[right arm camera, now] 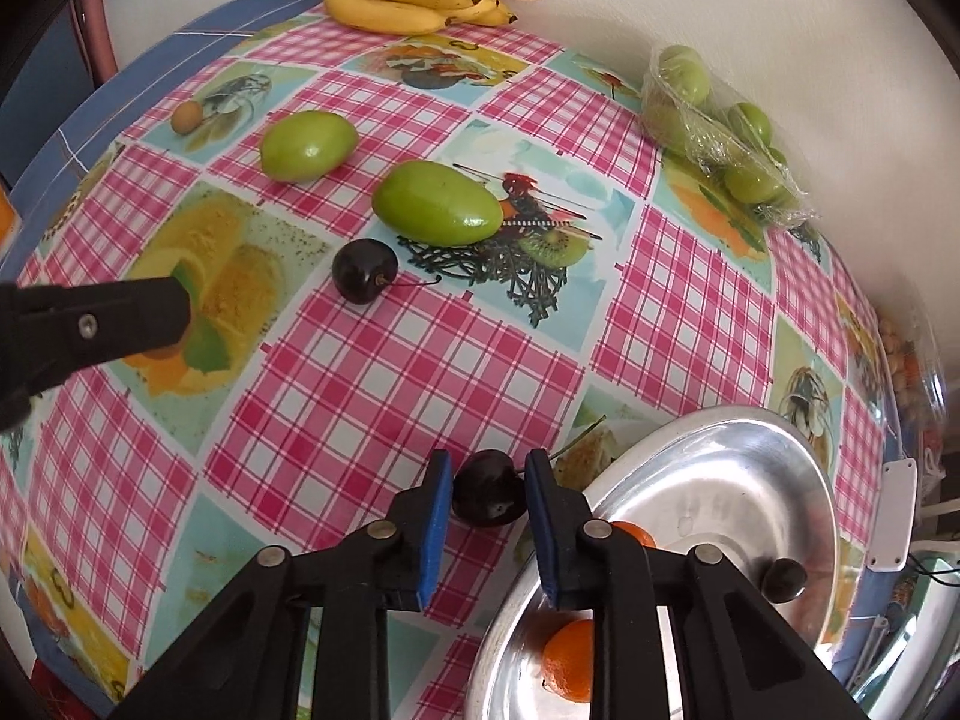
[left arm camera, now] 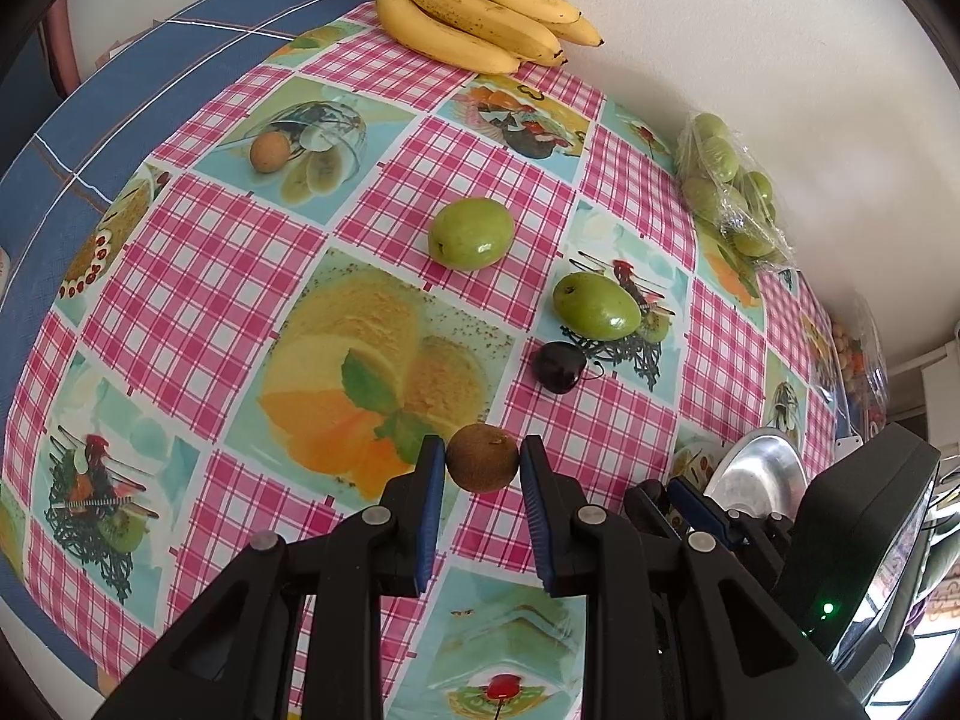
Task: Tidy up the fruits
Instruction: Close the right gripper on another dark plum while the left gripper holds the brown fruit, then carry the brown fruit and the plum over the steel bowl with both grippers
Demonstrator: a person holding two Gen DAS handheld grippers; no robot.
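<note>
We see one table covered by a glossy oilcloth (right arm camera: 384,396) checked in pink and white, with printed dessert panels; a blue cloth shows under it at the left edge. Next in size is one oval metal tray (right arm camera: 774,468), shiny and shallow, at the right end of the table. In it we count two orange fruits (right arm camera: 567,663), round and dimpled and partly hidden by the tool, and one small dark round fruit (right arm camera: 783,579).

One bunch of bananas (left arm camera: 480,12), yellow and brown-speckled, lies by the wall; we make out about five. One crinkled clear bag of green fruits (left arm camera: 729,192) sits by the wall to the right; its count we cannot tell.

Two loose green fruits, smooth, waxy and egg-shaped, lie mid-table: the far one (left arm camera: 471,233) and the near one (left arm camera: 596,298). We count two dark cherries with thin stems: one loose cherry (right arm camera: 364,270) just beside the near green fruit, and one held cherry (right arm camera: 487,495) beside the tray rim. One brown fuzzy kiwi (left arm camera: 483,458) and one tiny tan round fruit (left arm camera: 268,151) complete the set.

Our left gripper (left arm camera: 483,468) pinches the kiwi between blue ribbed pads just above the oilcloth. Our right gripper (right arm camera: 487,498) has its pads clamped on the held cherry.
</note>
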